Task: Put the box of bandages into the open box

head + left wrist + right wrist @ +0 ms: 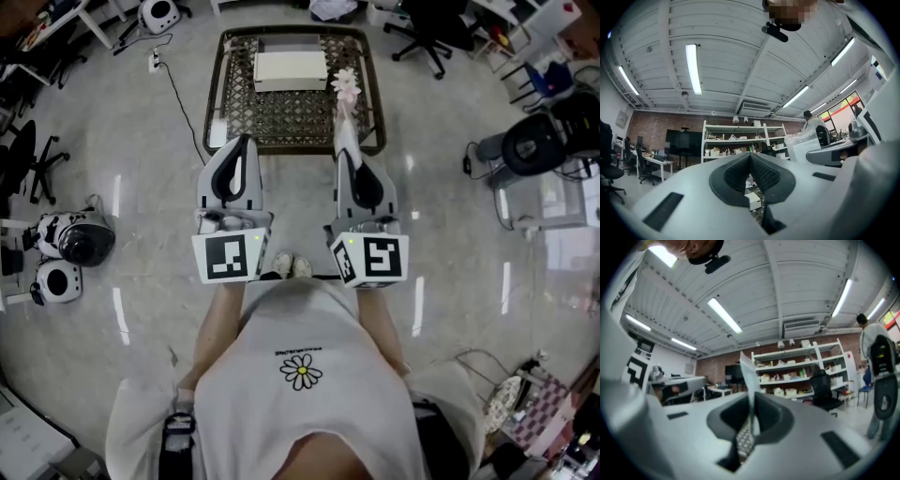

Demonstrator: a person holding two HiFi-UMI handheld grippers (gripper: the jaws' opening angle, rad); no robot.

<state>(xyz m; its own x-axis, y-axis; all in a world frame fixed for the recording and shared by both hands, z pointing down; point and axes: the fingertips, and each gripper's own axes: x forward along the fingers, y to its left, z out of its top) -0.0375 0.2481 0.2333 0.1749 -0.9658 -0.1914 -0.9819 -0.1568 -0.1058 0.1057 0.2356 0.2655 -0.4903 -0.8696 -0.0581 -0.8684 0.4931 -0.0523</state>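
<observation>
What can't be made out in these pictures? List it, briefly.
- Flat pack in the right gripper: edge-on in the right gripper view, tiny in the head view; its print is unreadable.
- White box on the table: too small in the head view to see inside.
- Table in both gripper views: mostly hidden behind the jaws.

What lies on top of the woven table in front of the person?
On the woven table stands a white open box. The right hand-held gripper and the flowered pack it holds cover part of the table's right side, so that part cannot be seen.
</observation>
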